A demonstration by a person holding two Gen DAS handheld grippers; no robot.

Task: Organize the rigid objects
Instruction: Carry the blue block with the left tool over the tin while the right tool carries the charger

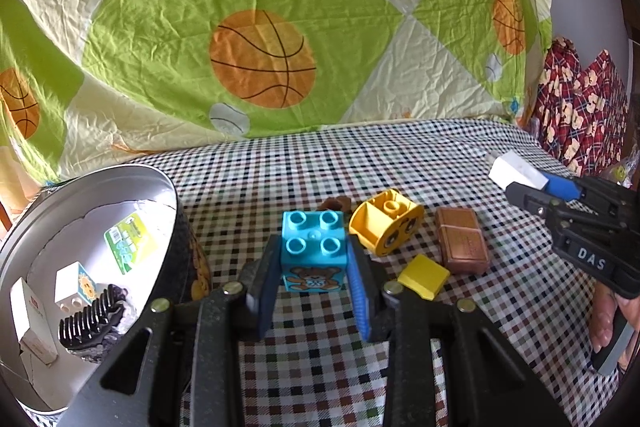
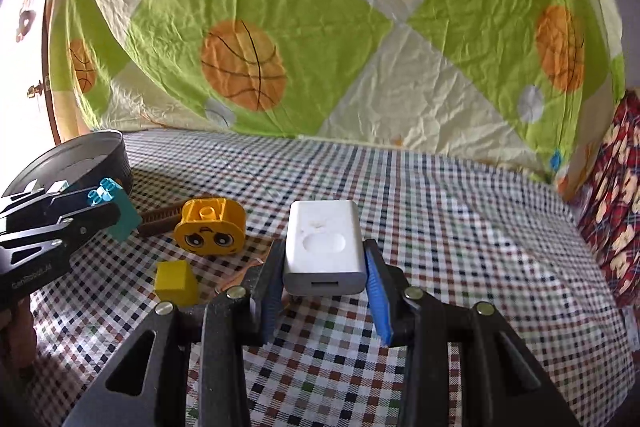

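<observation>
Both grippers loaded, tin waiting at lower left

The left gripper pinches the blue bear brick mid-frame, the right gripper clamps the white charger, both seemingly bound for the round tin; the yellow face block, yellow wedge and brown piece wait on the checked cloth.

- The right gripper, seen from the left wrist camera, bears white capital letters "DAS" on a black plate on its body.
- The left gripper, seen from the right wrist camera, carries small pale lettering along its black side; it looks like "GenRobot.AI", but it is blurred.
- In the tin, a green label and a white box with a red mark show print too small to read.
</observation>
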